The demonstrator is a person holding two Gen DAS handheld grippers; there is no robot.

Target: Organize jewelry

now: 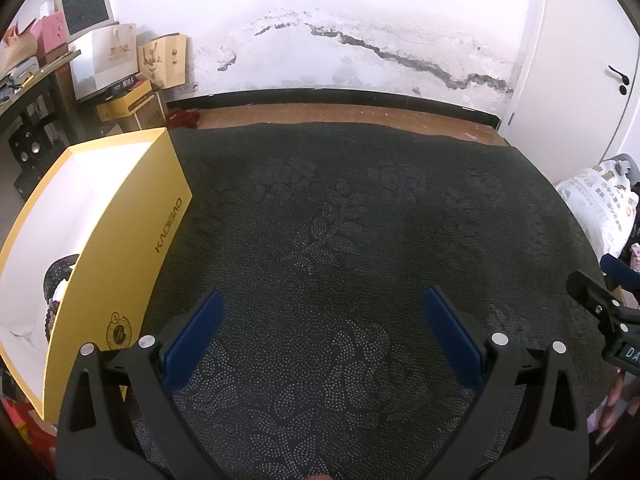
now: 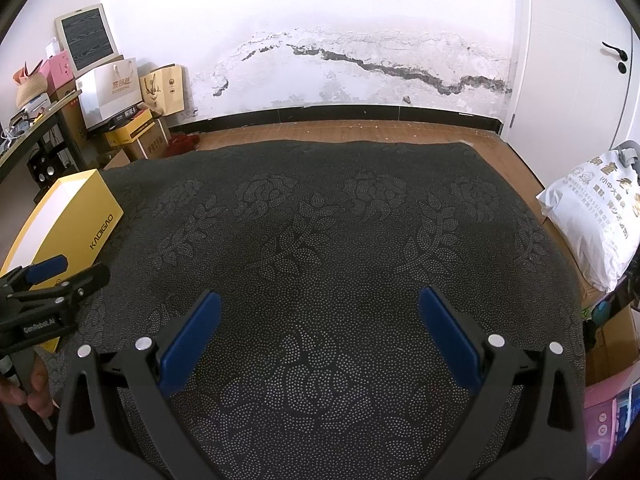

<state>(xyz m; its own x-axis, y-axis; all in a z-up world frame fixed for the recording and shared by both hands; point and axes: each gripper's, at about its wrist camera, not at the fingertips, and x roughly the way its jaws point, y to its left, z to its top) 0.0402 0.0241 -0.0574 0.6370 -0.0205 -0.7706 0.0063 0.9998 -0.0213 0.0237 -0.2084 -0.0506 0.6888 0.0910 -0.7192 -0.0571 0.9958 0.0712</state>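
**Both tongs wide apart over the dark cloth, nothing held**

Left tongs (image 1: pixel 320 312): blue pads spread far apart, nothing between them, nothing touched, hovering above the black dotted floral cloth (image 1: pixel 340 220) covering the bench. Same left tongs seen from the right wrist view at the left edge (image 2: pixel 60 272), side-on, just in front of the yellow box, gripped from below by a hand (image 2: pixel 28 384); from that angle, gap between the pads hard to judge.

Right tongs (image 2: pixel 320 312): pads likewise spread wide, empty, clear of the cloth (image 2: pixel 320 220). In the left wrist view, only a part of the right tongs (image 1: pixel 608 280) visible at the right edge, near the bench's right side.

Yellow box (image 1: pixel 120 240), open on top, white inside, lettered "KADIGAO" on its long side, lying along the left edge of the bench, just left of the left tongs. Inside, at the near end, a dark dotted item (image 1: pixel 60 272) and something beaded below it, partly hidden by the box wall; too little shown to tell whether jewelry. Box also in the right wrist view at the far-left corner (image 2: pixel 80 220).

Beyond the right edge of the bench, a white printed bag (image 2: pixel 592 224). Past the far edge, wooden floor (image 2: pixel 340 132) and a cracked white wall (image 2: pixel 360 60).
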